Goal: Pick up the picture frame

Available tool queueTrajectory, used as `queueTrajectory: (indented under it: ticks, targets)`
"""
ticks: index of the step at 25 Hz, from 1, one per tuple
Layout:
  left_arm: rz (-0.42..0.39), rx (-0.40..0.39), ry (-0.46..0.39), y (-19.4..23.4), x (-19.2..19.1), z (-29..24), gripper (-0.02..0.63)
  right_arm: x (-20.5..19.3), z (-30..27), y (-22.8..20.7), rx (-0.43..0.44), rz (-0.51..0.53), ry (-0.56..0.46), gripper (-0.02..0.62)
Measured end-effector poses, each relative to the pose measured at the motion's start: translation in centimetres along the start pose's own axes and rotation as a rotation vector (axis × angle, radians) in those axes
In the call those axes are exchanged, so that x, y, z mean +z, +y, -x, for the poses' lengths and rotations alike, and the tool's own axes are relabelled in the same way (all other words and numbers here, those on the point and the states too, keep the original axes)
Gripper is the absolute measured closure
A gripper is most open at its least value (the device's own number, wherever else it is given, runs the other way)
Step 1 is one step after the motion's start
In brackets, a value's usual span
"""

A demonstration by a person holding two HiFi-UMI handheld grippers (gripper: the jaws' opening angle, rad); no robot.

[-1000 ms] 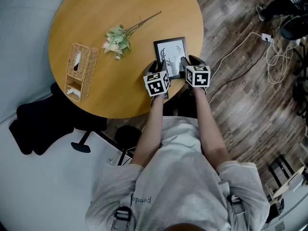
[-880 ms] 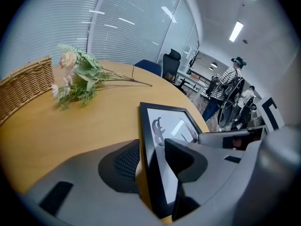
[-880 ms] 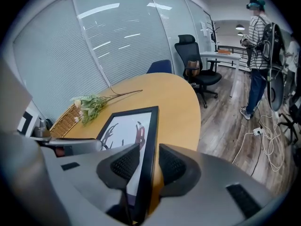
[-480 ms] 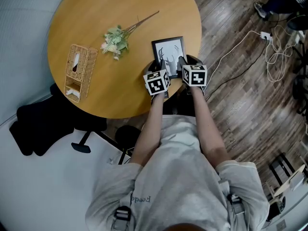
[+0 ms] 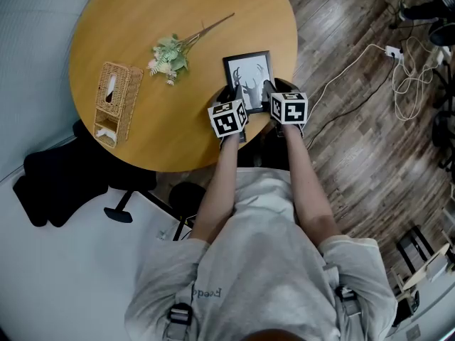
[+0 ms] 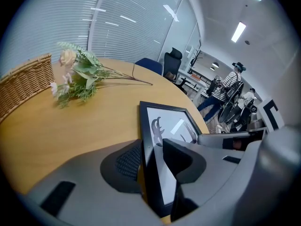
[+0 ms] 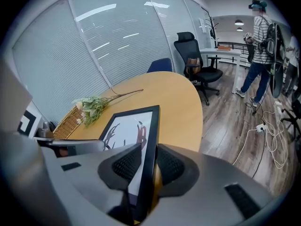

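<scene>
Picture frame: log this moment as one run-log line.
picture frame: on table | left gripper: shut on left rail | right gripper: shut on right rail | lift: not yet

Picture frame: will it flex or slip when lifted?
Likely stiff: picture frame has a straight black border. Its glossy front may slip. Left gripper and right gripper pinch only its near end, so it may droop.

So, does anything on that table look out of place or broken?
Nothing looks spilled or broken. The only oddity is the flower sprig, lying loose on its side on the table with no vase. The picture frame looks intact, its near end clamped in the jaws of the left gripper and right gripper.
</scene>
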State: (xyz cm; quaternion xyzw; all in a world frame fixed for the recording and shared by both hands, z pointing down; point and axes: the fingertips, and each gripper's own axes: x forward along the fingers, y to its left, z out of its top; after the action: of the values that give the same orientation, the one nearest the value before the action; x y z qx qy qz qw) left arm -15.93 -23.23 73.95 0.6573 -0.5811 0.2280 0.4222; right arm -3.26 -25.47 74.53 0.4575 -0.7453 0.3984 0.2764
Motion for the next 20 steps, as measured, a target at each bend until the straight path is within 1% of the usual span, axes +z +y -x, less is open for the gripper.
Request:
queueTrajectory:
  ticks: [7, 13, 16, 20]
  targets:
    - [0.035, -0.049, 0.003, 0.46, 0.05, 0.16, 0.474, 0.01, 0.04, -0.26, 0.058, -0.017, 0.000, 0.508]
    - [0.080, -0.111, 0.011, 0.94, 0.08, 0.21, 0.504, -0.01, 0.09, -0.46, 0.127, -0.062, 0.007, 0.511]
    - [0.086, -0.118, 0.011, 0.98, 0.07, 0.22, 0.508, 0.00, 0.07, -0.39, 0.110, -0.044, 0.012, 0.511]
    - [0.059, -0.071, 0.012, 0.87, 0.07, 0.13, 0.508, 0.03, 0.10, -0.40, 0.025, -0.030, 0.001, 0.517]
